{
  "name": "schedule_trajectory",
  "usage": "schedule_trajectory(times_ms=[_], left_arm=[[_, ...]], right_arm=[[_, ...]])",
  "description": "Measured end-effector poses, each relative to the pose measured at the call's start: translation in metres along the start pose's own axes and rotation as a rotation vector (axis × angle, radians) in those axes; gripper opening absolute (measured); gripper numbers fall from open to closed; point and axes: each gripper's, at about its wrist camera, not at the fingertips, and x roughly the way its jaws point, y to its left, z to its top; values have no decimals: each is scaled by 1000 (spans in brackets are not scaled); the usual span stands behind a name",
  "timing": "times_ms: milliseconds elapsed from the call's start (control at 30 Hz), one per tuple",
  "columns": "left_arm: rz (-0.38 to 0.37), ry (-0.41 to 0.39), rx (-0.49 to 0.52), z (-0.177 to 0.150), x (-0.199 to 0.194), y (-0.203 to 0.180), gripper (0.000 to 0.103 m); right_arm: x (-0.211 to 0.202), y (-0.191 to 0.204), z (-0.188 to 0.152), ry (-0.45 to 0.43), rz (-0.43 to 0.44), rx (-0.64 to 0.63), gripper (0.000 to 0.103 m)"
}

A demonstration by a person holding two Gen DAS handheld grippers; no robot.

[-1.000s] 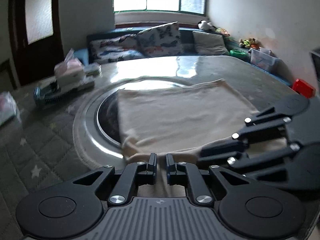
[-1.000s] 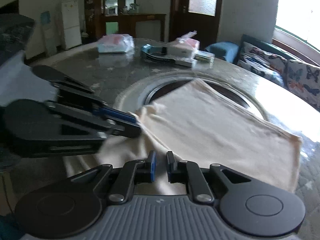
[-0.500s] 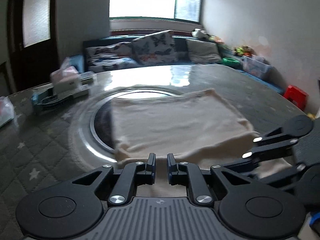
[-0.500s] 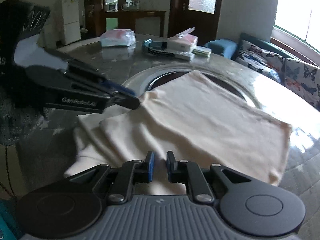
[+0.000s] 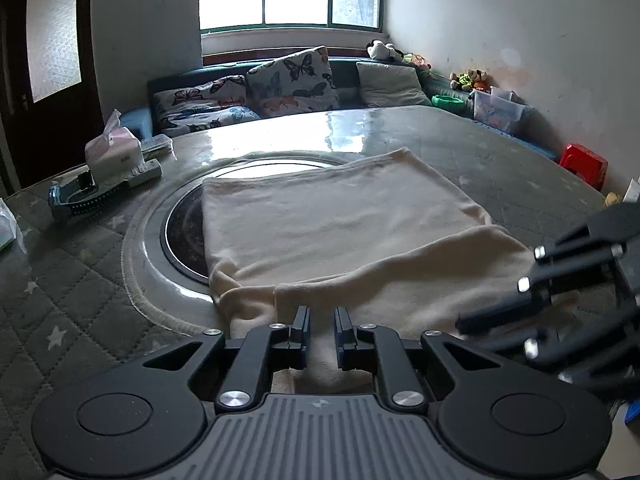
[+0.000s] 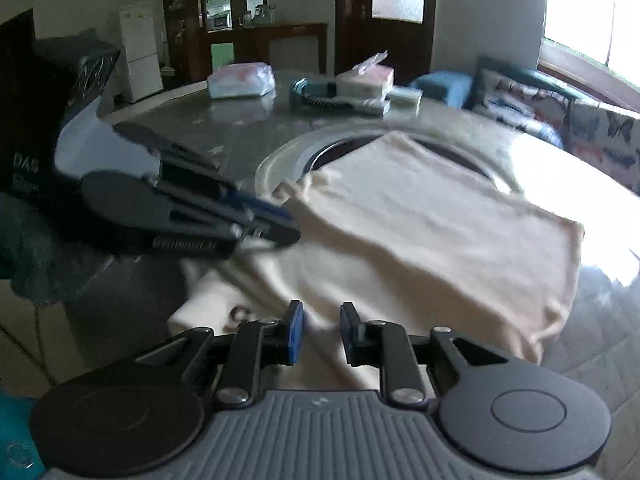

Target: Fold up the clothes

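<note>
The cream cloth [image 5: 336, 216] lies flat on the round table [image 5: 472, 148], mid frame, its near edge bunched up right in front of both claws. Left claw [image 5: 322, 330] is spread a bit w/ cloth under it, not pinching. Right claw [image 6: 322, 330] is spread too. Both sit at the near edge, so the fold prob goes away from them, toward the top of the frame.

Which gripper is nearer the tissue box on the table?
Left. The left gripper sits at the cloth's near edge on the tissue box side; the right gripper is further along, away from it.
</note>
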Motion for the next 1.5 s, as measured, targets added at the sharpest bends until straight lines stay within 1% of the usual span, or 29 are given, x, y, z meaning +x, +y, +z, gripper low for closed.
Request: schedule_trajectory(times_ms=[33,100,133,200,233,333,433,500,600,767,933,967,1033,1200,1267,1500], left_arm=[[-4,-2,3,0,-1,-1,14],[0,1,12,-2,-2,-1,19],[3,3,16,-3,-2,-1,24],[8,7,22,-6,-3,0,25],[8,7,23,-8,-4,1,25],[3,4,31,-11,-10,3,26],[4,14,37,-15,-13,5,30],[7,21,41,-18,-14,5,30],[10,20,48,-19,-19,6,30],[4,4,73,-17,-30,6,30],[-16,-2,120,-20,-44,6,31],[-21,-2,135,-21,-47,6,35],[-35,-3,189,-28,-54,3,37],[-74,11,310,-41,-61,-4,38],[-85,11,366,-47,-62,-10,38],[-120,-22,500,-58,-59,-34,38]], right_arm=[[-2,4,-2,-3,13,-10,21],[-6,11,-4,-15,30,-34,21],[-10,12,-4,-21,41,-30,20],[-18,10,-5,-35,54,-10,21],[-22,8,-6,-41,46,0,21],[-32,-7,-13,-42,-35,39,21],[-35,-22,-24,-6,-110,78,21],[-35,-28,-32,19,-106,100,21],[-39,-25,-32,20,-89,75,21],[-42,-42,-16,-43,-150,106,21],[-21,-68,-18,-27,-178,163,21],[-16,-73,-18,-24,-183,175,21],[-11,-81,-18,-20,-190,195,22],[-26,-72,-18,-27,-187,164,23],[-31,-67,-19,-22,-186,146,28],[-46,-49,-24,-5,-182,85,30]])
